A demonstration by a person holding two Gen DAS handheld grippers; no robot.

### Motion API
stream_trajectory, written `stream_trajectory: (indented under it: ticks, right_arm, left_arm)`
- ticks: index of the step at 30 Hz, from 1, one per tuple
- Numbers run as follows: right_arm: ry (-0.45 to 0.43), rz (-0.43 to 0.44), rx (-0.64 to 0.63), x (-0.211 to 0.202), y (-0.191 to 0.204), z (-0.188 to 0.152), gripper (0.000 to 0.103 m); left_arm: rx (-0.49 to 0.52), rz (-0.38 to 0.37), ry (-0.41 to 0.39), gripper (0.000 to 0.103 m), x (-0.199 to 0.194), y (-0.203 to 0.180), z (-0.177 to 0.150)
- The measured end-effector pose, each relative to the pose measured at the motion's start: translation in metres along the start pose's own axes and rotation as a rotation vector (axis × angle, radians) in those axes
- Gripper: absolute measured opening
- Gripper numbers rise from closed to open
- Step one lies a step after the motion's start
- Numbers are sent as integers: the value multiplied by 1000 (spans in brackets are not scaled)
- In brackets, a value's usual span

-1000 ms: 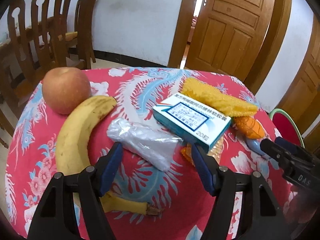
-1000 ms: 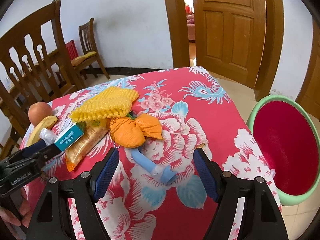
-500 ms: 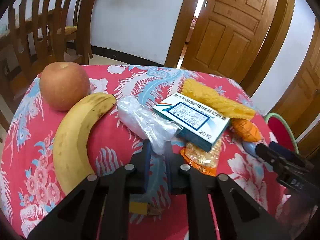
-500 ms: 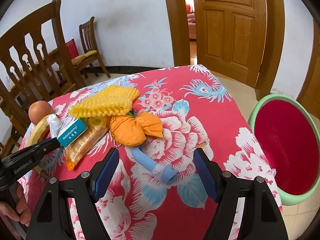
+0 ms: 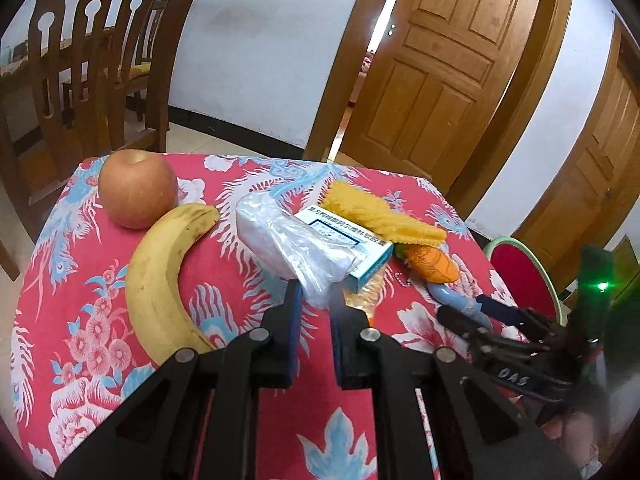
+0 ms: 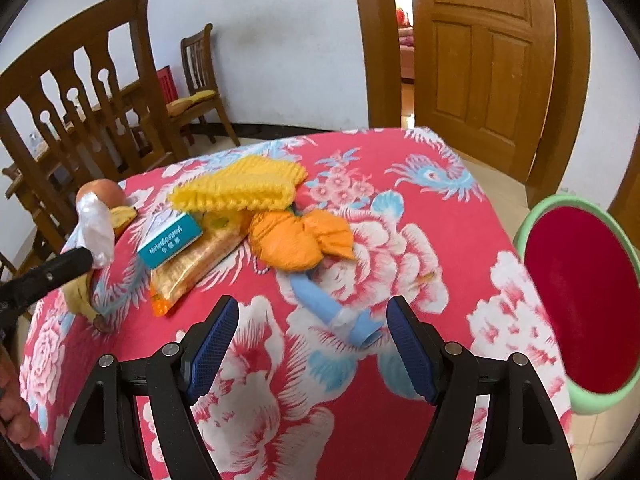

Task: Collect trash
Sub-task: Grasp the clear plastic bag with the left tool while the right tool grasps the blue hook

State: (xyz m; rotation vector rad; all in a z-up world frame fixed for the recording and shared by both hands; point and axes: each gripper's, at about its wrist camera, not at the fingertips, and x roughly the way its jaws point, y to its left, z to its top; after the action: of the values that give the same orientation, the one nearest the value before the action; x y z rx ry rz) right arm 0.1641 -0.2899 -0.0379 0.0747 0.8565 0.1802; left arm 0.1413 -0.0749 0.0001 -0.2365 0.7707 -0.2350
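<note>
The left gripper (image 5: 313,294) has its jaws clamped together on the near end of the clear plastic bag (image 5: 296,246), whose crumpled body sticks out toward 11 o'clock in the left wrist view and overlaps the teal medicine box (image 5: 360,248). The right gripper (image 6: 312,344) stands with its jaws wide apart and nothing pinched; the blue tube (image 6: 332,308) lies on the floral tablecloth (image 6: 400,184) just ahead of the gap. A second ago the left jaws were spread on either side of the bag as it lay flat on the cloth; since then they have shut on it, and the bag now hangs above the cloth, seen in the right wrist view at 9 o'clock in front of the apple (image 6: 106,192). The right gripper looks the same as before. Both grippers tilt down toward the table. The banana (image 5: 160,276) lies at 9 o'clock of the left gripper, with the yellow foam net (image 5: 380,220) and orange wrapper (image 5: 434,264) toward 1 o'clock. The red bin (image 6: 584,300) with a green rim stands at 3 o'clock in the right wrist view, beside the table. A hand (image 6: 14,412) shows at the left edge there.
</note>
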Motion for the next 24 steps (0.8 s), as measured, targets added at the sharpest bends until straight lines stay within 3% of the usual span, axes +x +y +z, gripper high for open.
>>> stream_trajectory:
  ticks: [3,4,5,12,24]
  right_arm:
    - [18,-12,-22,4,5,-1,71]
    - [8,-14,-25,2,6,-1,50]
    - [10,-15,-27,2,6,-2,21]
    - [15,6,-6,0,-1,-2,18]
    - [-88,118,-27,-21,5,3,15]
  left_arm:
    - [9,4,6,13,0,-2,-1]
    - [10,5,9,13,0,-2,-2]
    - [8,7,11,13,2,-1,-2]
    - [4,2,20,13,3,-5,-7]
    - [35,-15,31,13,9,-29,-11]
